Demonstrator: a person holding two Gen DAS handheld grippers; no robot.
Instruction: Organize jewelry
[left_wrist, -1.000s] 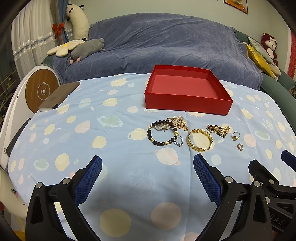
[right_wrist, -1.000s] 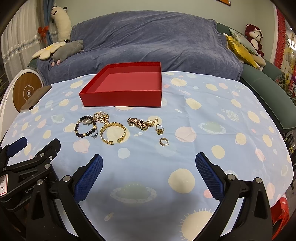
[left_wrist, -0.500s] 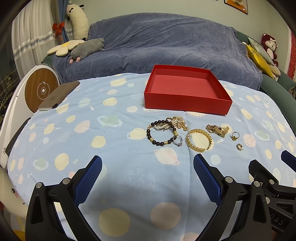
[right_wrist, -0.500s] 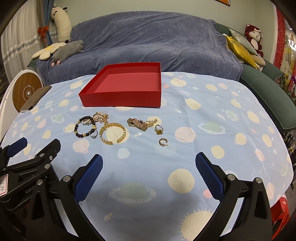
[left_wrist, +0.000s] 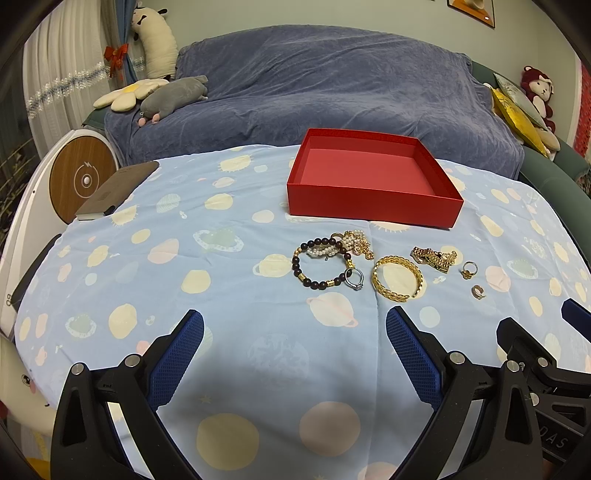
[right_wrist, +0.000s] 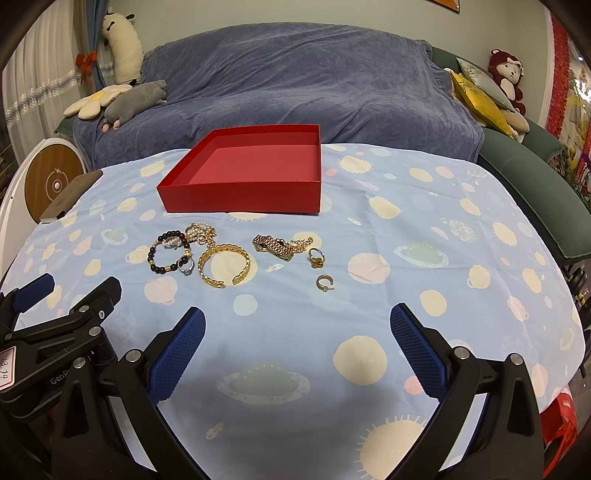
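An empty red box (left_wrist: 373, 201) (right_wrist: 240, 199) stands at the far middle of the table. In front of it lies loose jewelry: a dark bead bracelet (left_wrist: 321, 267) (right_wrist: 168, 254), a pearl and gold chain tangle (left_wrist: 354, 240) (right_wrist: 201, 230), a silver ring (left_wrist: 354, 278) (right_wrist: 185, 265), a gold cuff bangle (left_wrist: 397, 278) (right_wrist: 224, 266), a gold link chain (left_wrist: 434, 256) (right_wrist: 277, 245), a gold ring (left_wrist: 469, 268) (right_wrist: 316, 257) and a small hoop earring (left_wrist: 478, 292) (right_wrist: 324, 282). My left gripper (left_wrist: 293, 345) and right gripper (right_wrist: 297, 341) hover open near the front edge, nothing between their fingers.
A brown phone-like slab (left_wrist: 118, 190) lies at the table's left edge, beside a round wooden charger stand (left_wrist: 81, 181). A blue-covered sofa (left_wrist: 314, 85) with plush toys runs behind the table. The light blue patterned cloth (right_wrist: 424, 229) covers the table.
Both views have drifted very slightly; the jewelry and box sit a touch higher in the left wrist view. Nothing was touched and both grippers stayed open.
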